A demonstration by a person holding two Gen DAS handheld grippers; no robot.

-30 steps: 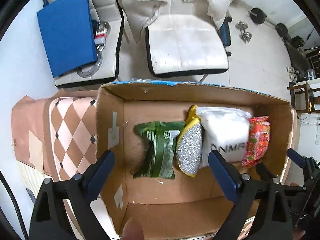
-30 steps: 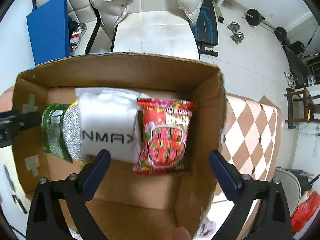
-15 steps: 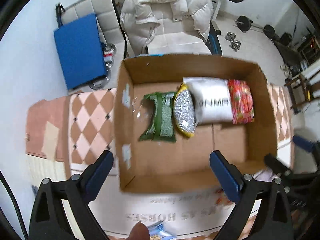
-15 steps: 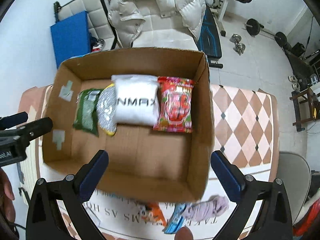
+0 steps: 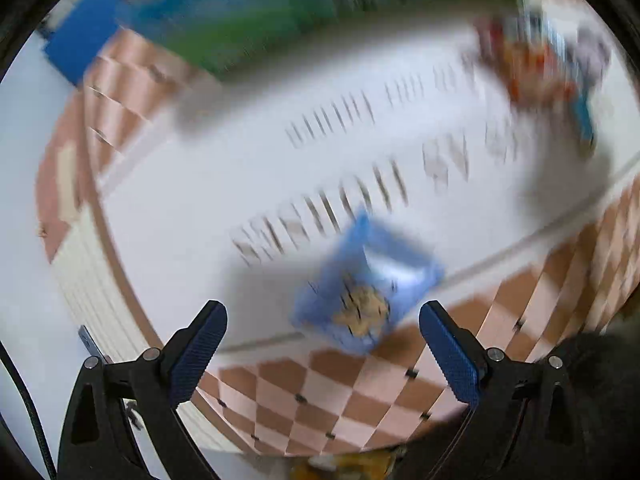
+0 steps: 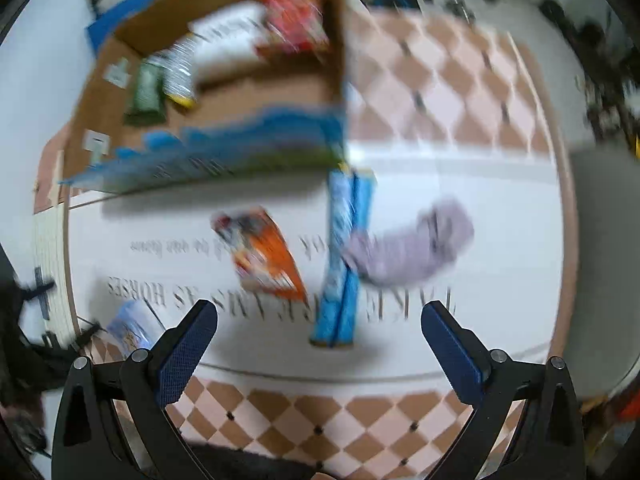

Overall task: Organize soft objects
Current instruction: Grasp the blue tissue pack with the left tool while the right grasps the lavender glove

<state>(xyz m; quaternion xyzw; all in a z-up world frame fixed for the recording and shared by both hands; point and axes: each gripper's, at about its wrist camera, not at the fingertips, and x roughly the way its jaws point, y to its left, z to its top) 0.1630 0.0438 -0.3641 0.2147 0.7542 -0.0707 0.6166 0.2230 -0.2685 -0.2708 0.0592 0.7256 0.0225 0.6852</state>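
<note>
Both grippers had wide, empty jaws, ready for a next pick. The left gripper (image 5: 322,344) hung over a blue packet (image 5: 366,284) on the white mat (image 5: 200,184). The right gripper (image 6: 318,344) faced the orange packet (image 6: 264,256), the long blue packet (image 6: 344,256) and a purple cloth (image 6: 412,248), all lying loose before the box (image 6: 224,100), where four packets already stood in a row.

**Soft items: four boxed, four loose**

Brown cardboard box (image 6: 224,92) holds green packet (image 6: 146,90), silver-yellow pouch (image 6: 180,70), white pack (image 6: 228,40), red packet (image 6: 294,24). On the white mat: orange snack bag (image 6: 266,258), long blue packet (image 6: 342,256), lilac cloth (image 6: 412,248), small blue snack bag (image 5: 366,286).
</note>
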